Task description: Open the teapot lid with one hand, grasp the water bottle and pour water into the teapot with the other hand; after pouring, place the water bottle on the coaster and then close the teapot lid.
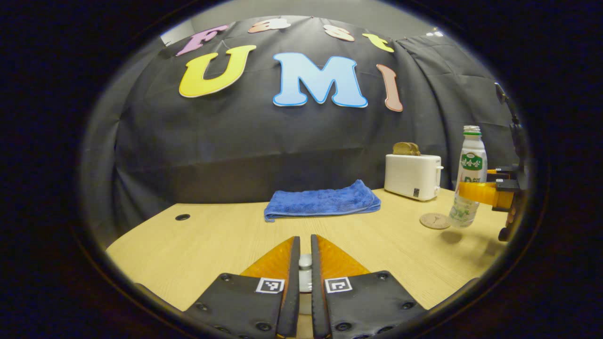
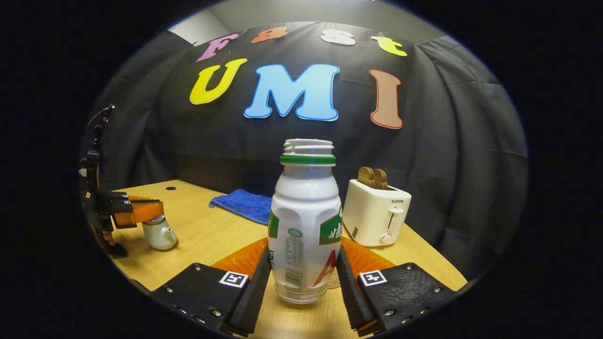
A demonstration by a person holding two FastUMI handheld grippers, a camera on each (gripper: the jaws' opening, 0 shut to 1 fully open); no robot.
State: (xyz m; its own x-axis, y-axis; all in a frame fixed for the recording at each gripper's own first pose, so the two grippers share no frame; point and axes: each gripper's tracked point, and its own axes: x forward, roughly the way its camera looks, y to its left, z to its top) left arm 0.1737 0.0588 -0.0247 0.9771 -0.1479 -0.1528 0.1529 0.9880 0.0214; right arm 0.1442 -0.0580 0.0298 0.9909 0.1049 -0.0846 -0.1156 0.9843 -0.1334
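Right gripper [image 2: 304, 278] clamps the uncapped white water bottle [image 2: 305, 221] upright above the bench [image 2: 212, 235]; left gripper view shows the coaster [image 1: 435, 221] just beside it; left gripper [image 1: 305, 263] pinches the teapot [image 2: 159, 233] lid [image 1: 305, 261] near the bench's left edge.

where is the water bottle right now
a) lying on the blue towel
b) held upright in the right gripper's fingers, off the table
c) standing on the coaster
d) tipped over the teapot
b: the water bottle stands upright between the right gripper fingers, lifted beside the coaster.
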